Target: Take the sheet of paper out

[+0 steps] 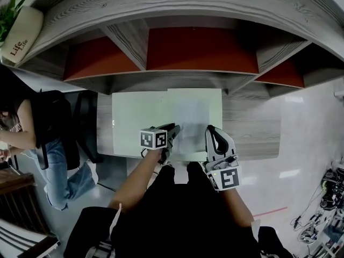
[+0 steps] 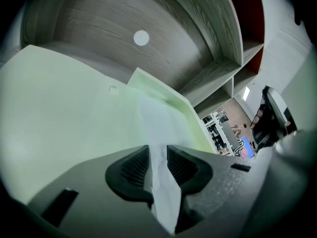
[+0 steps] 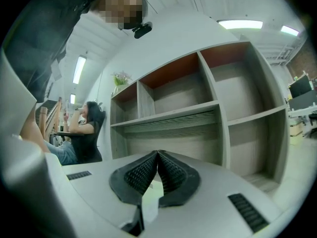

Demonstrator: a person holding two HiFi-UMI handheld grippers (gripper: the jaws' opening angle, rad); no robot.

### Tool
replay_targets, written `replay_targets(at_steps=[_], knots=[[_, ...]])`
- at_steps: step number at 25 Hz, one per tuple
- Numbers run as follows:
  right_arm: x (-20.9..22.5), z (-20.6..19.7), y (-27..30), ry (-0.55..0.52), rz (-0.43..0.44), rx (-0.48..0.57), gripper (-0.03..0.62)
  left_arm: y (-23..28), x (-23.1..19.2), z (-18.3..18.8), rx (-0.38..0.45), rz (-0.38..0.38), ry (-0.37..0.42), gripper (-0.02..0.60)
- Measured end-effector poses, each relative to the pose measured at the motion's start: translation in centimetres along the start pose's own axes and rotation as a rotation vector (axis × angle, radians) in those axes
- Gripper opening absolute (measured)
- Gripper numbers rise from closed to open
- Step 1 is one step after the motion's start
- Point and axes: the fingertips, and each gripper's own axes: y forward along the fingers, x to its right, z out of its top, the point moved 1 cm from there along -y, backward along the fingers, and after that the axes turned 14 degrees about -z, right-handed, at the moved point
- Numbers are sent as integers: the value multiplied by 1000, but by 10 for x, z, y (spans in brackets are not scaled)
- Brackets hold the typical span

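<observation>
A seated person is far left of the left claw. Its jaws stand spread, with the sheet between them, over a green folder on the desk. The right claw is pressed together. Shelves stand ahead.

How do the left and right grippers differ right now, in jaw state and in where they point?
The left gripper's jaws stand apart with the sheet of paper between them; the right gripper's jaws meet at the tips. The left gripper tilts down over the green folder, while the right gripper looks level at the shelf unit. Both sit at the near edge of the desk.
</observation>
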Motion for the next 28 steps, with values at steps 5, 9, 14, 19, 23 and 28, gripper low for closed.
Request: replay_targets(at_steps=[5, 9, 14, 19, 23, 28], knots=[[5, -1, -3, 7, -9, -2, 23, 1, -5, -2, -8, -1, -44, 109], [7, -2, -5, 11, -14, -1, 23, 4, -6, -2, -9, -11, -80, 109], [10, -5, -8, 13, -21, -9, 23, 6, -8, -2, 0, 16, -102, 71], [12, -6, -10, 10, -28, -13, 23, 8, -11, 0, -7, 48, -91, 9], [13, -10, -12, 7, -31, -23, 23, 8, -12, 0, 12, 53, -110, 8], [9, -11, -13, 0, -23, -27, 23, 1, -16, -2, 5, 76, -116, 8]])
